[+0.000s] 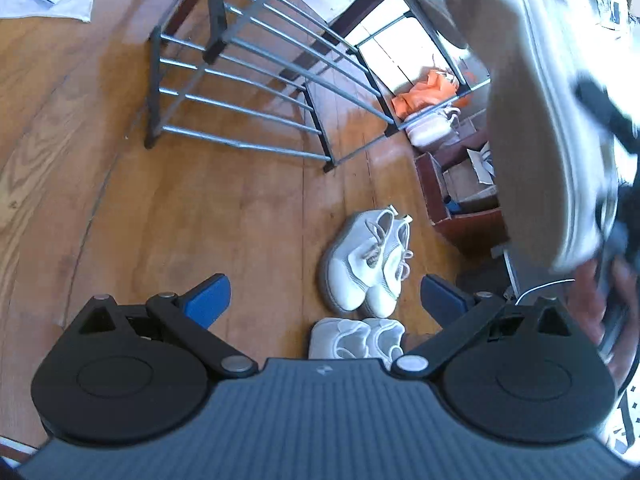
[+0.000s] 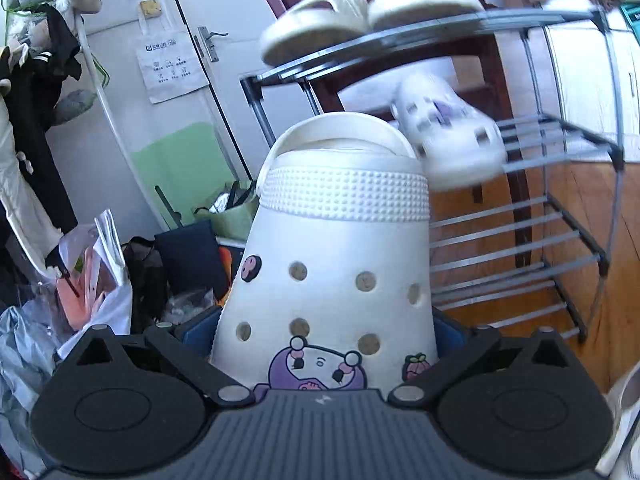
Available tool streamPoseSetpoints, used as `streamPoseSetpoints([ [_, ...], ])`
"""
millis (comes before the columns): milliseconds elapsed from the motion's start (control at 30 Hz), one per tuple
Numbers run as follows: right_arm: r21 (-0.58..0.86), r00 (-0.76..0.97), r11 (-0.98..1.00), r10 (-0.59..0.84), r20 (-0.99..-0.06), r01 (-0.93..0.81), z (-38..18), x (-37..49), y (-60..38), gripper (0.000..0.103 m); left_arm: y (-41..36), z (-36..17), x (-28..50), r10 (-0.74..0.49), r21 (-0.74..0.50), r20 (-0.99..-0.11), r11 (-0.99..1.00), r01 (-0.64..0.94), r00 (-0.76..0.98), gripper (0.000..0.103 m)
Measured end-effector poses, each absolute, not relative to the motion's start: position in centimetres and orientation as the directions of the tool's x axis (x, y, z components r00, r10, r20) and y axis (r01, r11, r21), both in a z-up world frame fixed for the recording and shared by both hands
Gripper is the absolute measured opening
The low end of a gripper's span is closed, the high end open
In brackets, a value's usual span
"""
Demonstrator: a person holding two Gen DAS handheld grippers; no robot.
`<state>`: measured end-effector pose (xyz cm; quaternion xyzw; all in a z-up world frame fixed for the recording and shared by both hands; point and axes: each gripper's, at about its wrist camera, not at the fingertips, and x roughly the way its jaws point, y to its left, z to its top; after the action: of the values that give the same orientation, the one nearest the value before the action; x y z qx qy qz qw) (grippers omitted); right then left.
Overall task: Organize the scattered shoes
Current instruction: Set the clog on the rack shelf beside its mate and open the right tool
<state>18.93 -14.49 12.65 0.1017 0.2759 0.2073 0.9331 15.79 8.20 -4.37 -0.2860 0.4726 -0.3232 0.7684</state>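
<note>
The right gripper is pinching a white clog; the left gripper is hanging spread above white sneakers. No writing is readable.

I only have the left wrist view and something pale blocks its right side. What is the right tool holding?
Observer: The right tool is shut on a white clog with cartoon charms.
Operator: Is its mate on the rack?
Observer: Yes, a matching clog sits on the rack's second shelf.
Operator: Anything on the top shelf?
Observer: A pair of cream slides.
</note>
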Motion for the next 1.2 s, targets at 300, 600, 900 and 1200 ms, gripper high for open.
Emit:
streamPoseSetpoints([
  [300, 0.156, 0.784, 0.92, 0.388, -0.484, -0.359, 15.9, 22.1, -11.0, 0.102, 8.1, -1.7, 14.8, -0.698, -0.679, -0.561, 0.696, 0.234, 0.445, 0.103],
  [600, 0.014, 0.796, 0.94, 0.296, -0.529, -0.34, 16.8, 26.4, -8.7, 0.102, 6.4, 0.9, 18.1, -0.656, -0.638, -0.587, 0.735, 0.229, 0.474, 0.103],
  [900, -0.008, 0.785, 0.958, 0.229, -0.576, -0.286, 17.4, 31.6, -7.9, 0.102, 4.6, 4.6, 21.3, -0.596, -0.591, -0.575, 0.777, 0.219, 0.561, 0.103],
  [1200, 0.029, 0.754, 0.963, 0.229, -0.616, -0.268, 14.5, 35.8, -7.4, 0.1, 4.5, 5.2, 24.4, -0.523, -0.552, -0.62, 0.821, 0.148, 0.585, 0.103],
])
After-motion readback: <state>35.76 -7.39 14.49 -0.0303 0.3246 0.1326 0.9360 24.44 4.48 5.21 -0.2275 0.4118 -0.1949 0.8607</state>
